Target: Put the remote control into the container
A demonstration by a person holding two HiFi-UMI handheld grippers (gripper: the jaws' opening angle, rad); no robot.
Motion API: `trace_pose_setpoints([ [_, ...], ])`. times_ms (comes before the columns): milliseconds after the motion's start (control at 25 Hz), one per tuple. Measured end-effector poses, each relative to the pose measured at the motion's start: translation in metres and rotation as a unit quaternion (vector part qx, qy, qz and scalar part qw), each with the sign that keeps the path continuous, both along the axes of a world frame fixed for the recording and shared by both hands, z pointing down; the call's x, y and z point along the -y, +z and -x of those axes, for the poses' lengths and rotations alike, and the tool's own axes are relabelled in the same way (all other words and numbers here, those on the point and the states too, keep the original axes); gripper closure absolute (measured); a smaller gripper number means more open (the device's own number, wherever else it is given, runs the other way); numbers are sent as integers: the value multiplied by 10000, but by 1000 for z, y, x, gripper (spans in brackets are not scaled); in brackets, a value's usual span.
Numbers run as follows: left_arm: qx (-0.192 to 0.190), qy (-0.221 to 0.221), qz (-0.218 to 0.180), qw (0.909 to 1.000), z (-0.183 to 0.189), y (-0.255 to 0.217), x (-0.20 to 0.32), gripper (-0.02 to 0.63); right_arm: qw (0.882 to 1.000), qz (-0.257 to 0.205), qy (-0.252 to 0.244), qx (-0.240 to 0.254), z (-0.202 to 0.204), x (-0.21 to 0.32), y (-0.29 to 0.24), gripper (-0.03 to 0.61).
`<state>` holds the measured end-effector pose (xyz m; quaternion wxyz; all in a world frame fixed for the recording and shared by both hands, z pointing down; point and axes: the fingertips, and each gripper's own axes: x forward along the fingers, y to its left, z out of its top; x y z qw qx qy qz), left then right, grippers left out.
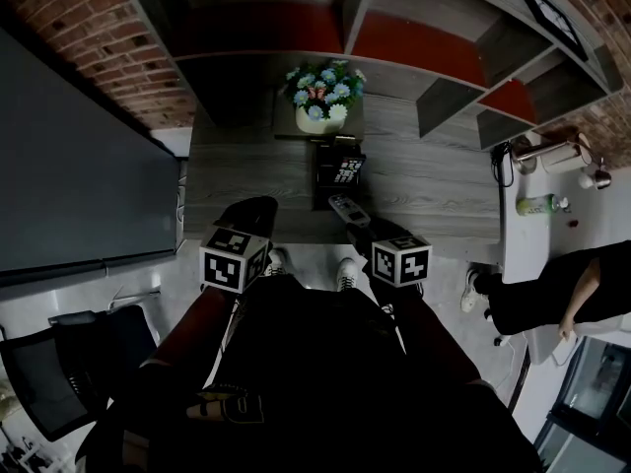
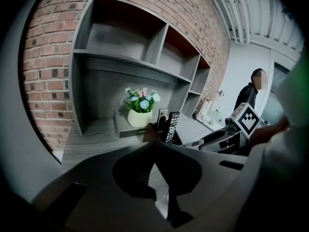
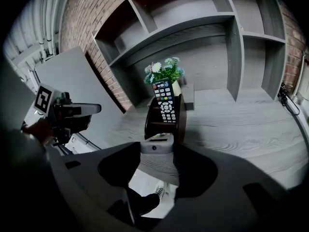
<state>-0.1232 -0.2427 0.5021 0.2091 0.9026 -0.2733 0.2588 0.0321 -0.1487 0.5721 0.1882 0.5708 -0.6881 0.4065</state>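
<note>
A grey remote control (image 1: 349, 210) lies over the front edge of the wooden desk (image 1: 444, 190), and my right gripper (image 1: 361, 228) is shut on its near end. In the right gripper view the remote's end (image 3: 156, 144) sits between the jaws of that gripper (image 3: 157, 148). Just beyond stands the dark container (image 3: 179, 117), with a black remote (image 3: 165, 99) upright in it. The head view shows the container (image 1: 329, 173) and the black remote (image 1: 348, 169) in front of the flowers. My left gripper (image 1: 262, 205) hovers at the desk's front edge, shut and empty; its jaws (image 2: 153, 147) meet.
A pot of flowers (image 1: 321, 116) stands behind the container, under open shelf compartments (image 1: 424, 47). A large dark screen (image 1: 69, 166) fills the left. An office chair (image 1: 59, 368) is at lower left. A person (image 1: 557, 294) sits by a white counter (image 1: 523, 235) at right.
</note>
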Motion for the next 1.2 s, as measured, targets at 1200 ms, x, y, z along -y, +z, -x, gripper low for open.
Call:
trace_pose_setpoints([
  [1200, -102, 507, 9, 9987, 44, 2, 1, 607, 9861, -1229, 1024, -456, 6, 49, -48, 360],
])
